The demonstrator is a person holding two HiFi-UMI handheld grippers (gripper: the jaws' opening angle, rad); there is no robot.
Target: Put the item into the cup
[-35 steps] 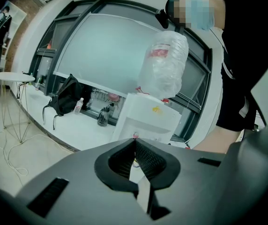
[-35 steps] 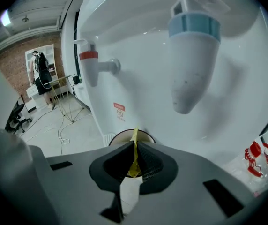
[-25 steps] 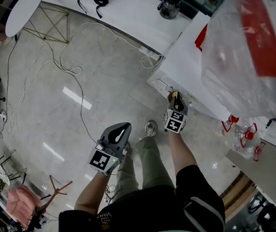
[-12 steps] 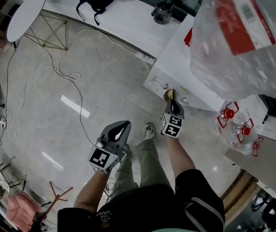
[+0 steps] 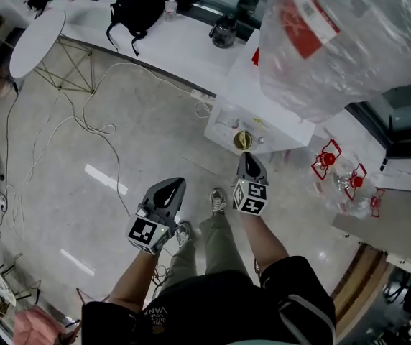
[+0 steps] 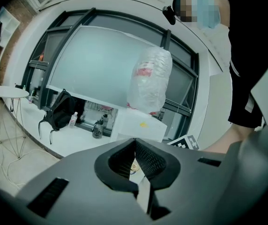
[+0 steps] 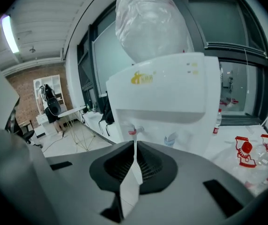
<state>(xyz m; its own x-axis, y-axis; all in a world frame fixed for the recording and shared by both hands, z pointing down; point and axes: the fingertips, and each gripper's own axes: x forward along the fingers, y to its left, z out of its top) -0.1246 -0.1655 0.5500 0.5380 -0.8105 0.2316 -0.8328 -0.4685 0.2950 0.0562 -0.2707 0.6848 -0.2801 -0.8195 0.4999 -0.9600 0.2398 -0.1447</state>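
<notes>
R hand-held gripper (image 5: 248,159), jaws together, near cup (image 5: 243,140)

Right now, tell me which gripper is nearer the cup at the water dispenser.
Right. The right gripper sits just short of the cup, pointing at it. The left gripper hangs farther back and to its left, over the floor.

Floor (image 5: 155,146) glossy — seemingly polished stone; dispenser (image 5: 252,92) smooth white plastic.
</notes>
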